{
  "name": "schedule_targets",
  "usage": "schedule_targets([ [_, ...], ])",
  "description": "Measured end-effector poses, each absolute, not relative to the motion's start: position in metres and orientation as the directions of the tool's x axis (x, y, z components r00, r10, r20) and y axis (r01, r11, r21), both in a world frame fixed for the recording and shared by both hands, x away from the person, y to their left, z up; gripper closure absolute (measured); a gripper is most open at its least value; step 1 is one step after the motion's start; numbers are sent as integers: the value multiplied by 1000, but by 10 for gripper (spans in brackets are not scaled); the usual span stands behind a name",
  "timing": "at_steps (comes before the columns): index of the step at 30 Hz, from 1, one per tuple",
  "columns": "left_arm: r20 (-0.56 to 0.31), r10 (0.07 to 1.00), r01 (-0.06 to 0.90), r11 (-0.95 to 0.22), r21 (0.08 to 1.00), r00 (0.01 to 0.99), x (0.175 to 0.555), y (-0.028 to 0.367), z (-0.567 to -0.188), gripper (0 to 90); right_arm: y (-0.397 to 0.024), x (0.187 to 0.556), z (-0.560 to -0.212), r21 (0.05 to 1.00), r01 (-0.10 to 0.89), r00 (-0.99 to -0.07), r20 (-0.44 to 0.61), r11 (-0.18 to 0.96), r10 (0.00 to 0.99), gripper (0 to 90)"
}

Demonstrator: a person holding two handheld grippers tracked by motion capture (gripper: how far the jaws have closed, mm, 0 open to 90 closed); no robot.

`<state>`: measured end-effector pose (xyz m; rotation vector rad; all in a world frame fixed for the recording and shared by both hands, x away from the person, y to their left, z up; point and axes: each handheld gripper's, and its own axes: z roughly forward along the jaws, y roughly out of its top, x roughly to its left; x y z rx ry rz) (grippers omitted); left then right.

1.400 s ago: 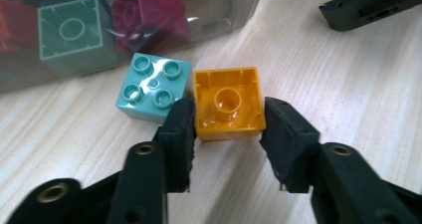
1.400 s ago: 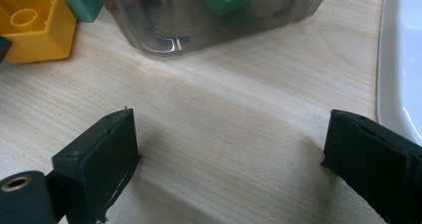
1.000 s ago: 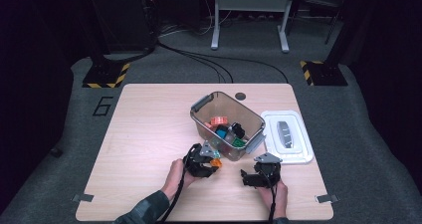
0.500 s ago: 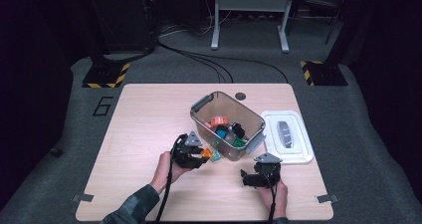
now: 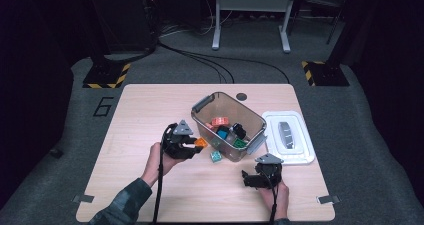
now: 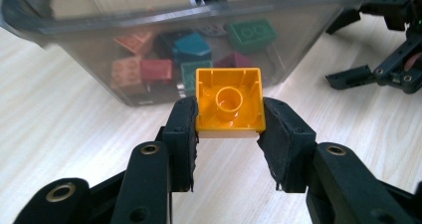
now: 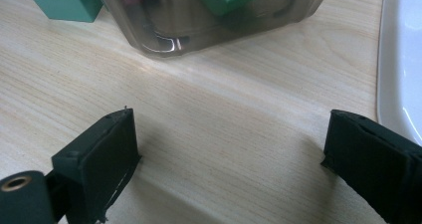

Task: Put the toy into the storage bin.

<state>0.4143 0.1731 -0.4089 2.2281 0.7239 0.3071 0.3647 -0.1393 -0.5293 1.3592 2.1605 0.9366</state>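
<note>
One orange brick is clamped in the left tongs just short of the clear bin, not yet deposited, while a teal brick remains on the surface and the right tongs stand wide open, empty.

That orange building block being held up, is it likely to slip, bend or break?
The orange block looks like hard, hollow plastic, so probably stiff and light. Its flat sides sit squarely between the left tool pads, so slipping seems unlikely. Square and flat-sided, it shouldn't roll if dropped.
</note>
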Motion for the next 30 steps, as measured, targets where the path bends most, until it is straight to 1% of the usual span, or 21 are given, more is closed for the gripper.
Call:
schedule_targets([
  [6,19,586,382,-552,742,810,420,170,-389,591,-139,365,-529,728,618,-434,3,295,901,58],
  [10,41,577,359,-560,747,816,426,163,-377,591,-139,365,-529,728,618,-434,3,295,901,58],
  [15,42,564,348,-564,749,825,433,149,-367,591,-139,365,-529,729,618,-434,3,295,901,59],
  [21,30,544,346,-574,742,839,440,133,-365,591,-139,365,-529,728,618,-434,3,295,901,59],
  [25,23,513,339,-601,724,858,445,115,-367,591,-139,365,-529,729,619,-432,6,292,902,58],
  [30,-3,498,351,-607,713,867,450,102,-371,590,-139,365,-529,730,619,-427,5,289,904,59],
])
